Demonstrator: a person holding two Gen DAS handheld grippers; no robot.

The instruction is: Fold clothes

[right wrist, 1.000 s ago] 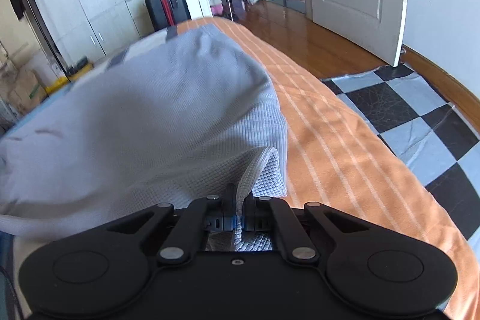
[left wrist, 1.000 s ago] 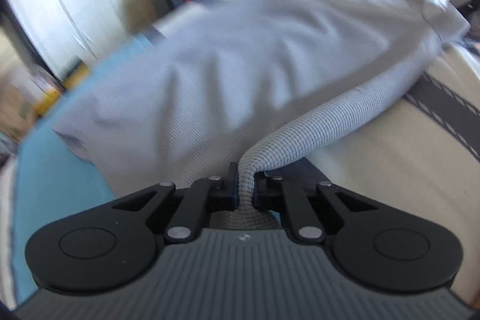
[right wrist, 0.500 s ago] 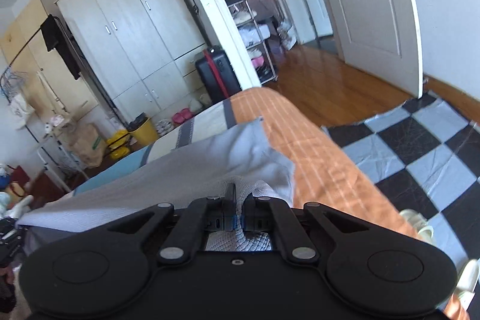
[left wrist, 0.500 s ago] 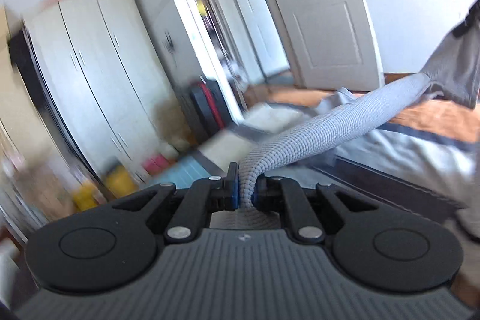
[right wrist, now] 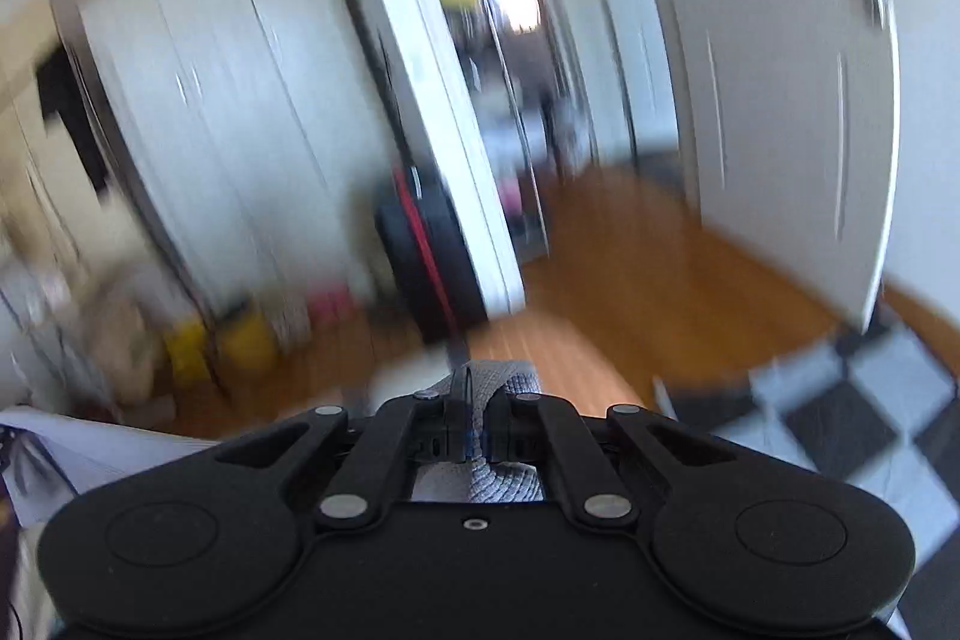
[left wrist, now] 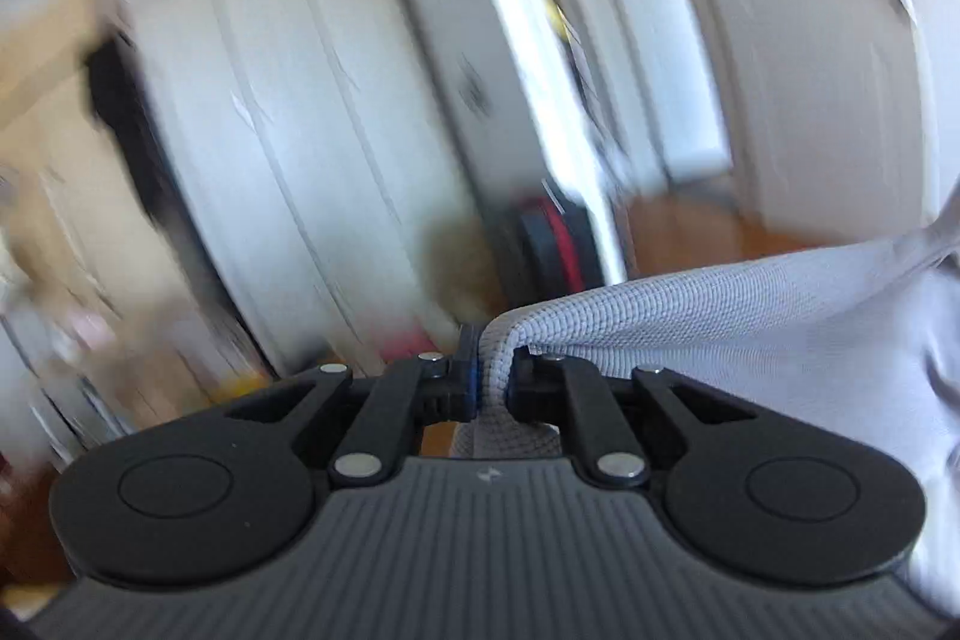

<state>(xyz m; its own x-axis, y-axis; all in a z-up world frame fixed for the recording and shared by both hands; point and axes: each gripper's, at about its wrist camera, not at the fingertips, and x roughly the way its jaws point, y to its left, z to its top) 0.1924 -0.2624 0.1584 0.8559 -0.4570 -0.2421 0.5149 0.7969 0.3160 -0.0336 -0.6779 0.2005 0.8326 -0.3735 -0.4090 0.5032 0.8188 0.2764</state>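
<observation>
A grey knitted garment [left wrist: 690, 316] is held up in the air between two hand-held grippers. Its ribbed edge is pinched in the left hand-held gripper [left wrist: 492, 382], jaws nearly together on the cloth, and the fabric stretches off to the right and spreads wide there. A second bunch of the same garment [right wrist: 498, 478] is clamped in the right hand-held gripper [right wrist: 477, 418], jaws close on the cloth, with folds bulging just behind them.

A second ago the garment lay spread on the bed, filling both views. Half a second ago it was lifting, and the bed still showed under it. Now the bed has dropped out of both views, and only the gripped edges and a pale sheet of cloth [right wrist: 90, 454] at the lower left of the right view remain. Both pictures are now heavily blurred.

Beyond the cloth stand white wardrobe doors [left wrist: 312, 148], a dark suitcase with a red stripe [right wrist: 429, 262], a wooden floor [right wrist: 648, 274], a white door [right wrist: 780, 112] and a black-and-white checked mat [right wrist: 840, 412].
</observation>
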